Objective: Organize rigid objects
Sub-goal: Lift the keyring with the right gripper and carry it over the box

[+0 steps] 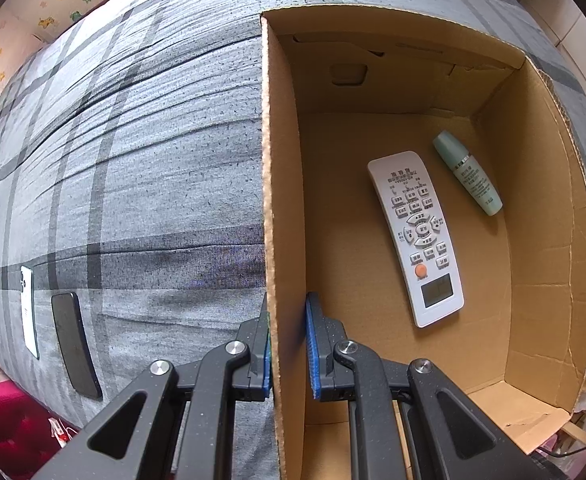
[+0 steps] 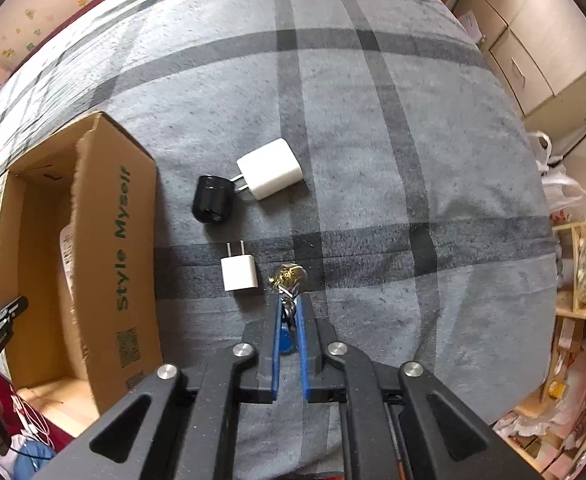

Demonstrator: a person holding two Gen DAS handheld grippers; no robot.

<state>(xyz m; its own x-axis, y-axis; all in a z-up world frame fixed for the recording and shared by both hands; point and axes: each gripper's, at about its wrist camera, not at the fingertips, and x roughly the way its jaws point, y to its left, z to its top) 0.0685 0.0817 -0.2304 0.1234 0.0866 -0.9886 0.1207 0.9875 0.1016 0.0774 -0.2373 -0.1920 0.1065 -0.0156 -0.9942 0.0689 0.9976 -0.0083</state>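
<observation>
A bed covered with a grey plaid sheet [image 2: 373, 152] forms the work surface; wallpaper printed with small stars and animals is seen behind it, and wooden cabinets stand to one side.

An open cardboard box [image 1: 549, 240] is set on the sheet. Its left wall is clamped between the blue pads of the left gripper [image 1: 289, 312], one pad outside the wall and one inside. On the box floor a white remote [image 1: 417, 236] is laid face up, with an orange button near its display end. A pale green bottle [image 1: 467, 172] is laid on its side just beside the remote, apart from it. In the right wrist view the outer box wall is printed with green lettering.

Outside the box, on the left in the left wrist view, a white phone [image 1: 29, 312] and a black phone [image 1: 75, 348] are laid side by side on the sheet, near each other but not touching.

The right gripper [image 2: 289, 312] is clenched on a key bunch [image 2: 289, 280], whose gold-coloured charm projects beyond the fingertips; a blue tag is visible between the pads. Whether the bunch touches the sheet cannot be told.

Just beside the bunch a small white charger [image 2: 239, 272] is laid with its prongs pointing away. Farther off, a larger white charger [image 2: 271, 168] is laid with its prongs toward a black cylindrical object [image 2: 212, 200], which is just beside them.
</observation>
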